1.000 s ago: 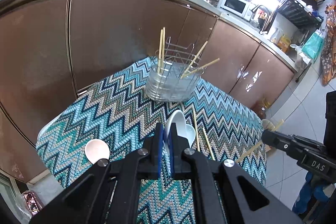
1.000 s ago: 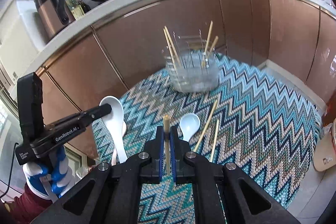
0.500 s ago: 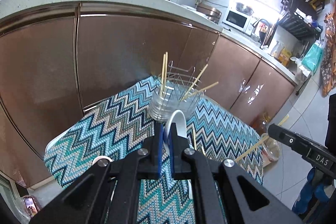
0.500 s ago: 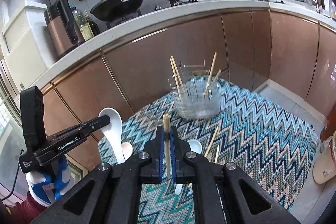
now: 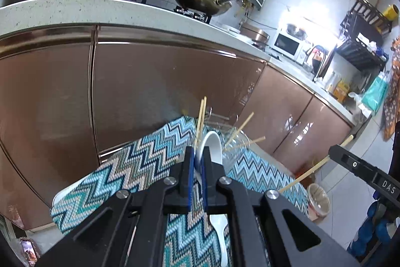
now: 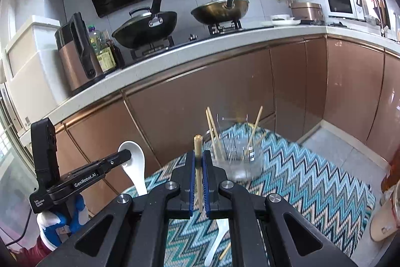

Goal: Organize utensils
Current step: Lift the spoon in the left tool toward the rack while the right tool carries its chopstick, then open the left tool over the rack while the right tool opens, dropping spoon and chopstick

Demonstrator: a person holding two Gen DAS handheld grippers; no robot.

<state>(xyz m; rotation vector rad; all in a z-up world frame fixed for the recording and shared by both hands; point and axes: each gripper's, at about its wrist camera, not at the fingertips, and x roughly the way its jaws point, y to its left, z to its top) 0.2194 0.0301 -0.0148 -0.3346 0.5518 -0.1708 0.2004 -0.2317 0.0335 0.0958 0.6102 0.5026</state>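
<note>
We hold a smooth, breakable white ceramic spoon clamped at frame centre in the left gripper, and the right gripper pinches a light, stiff wooden chopstick mid-length, near the clear utensil holder.

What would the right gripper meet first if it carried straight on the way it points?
Probably the clear utensil holder on the zigzag cloth: the right gripper, shut on a chopstick, points just left of it. Depth is unclear.
</note>
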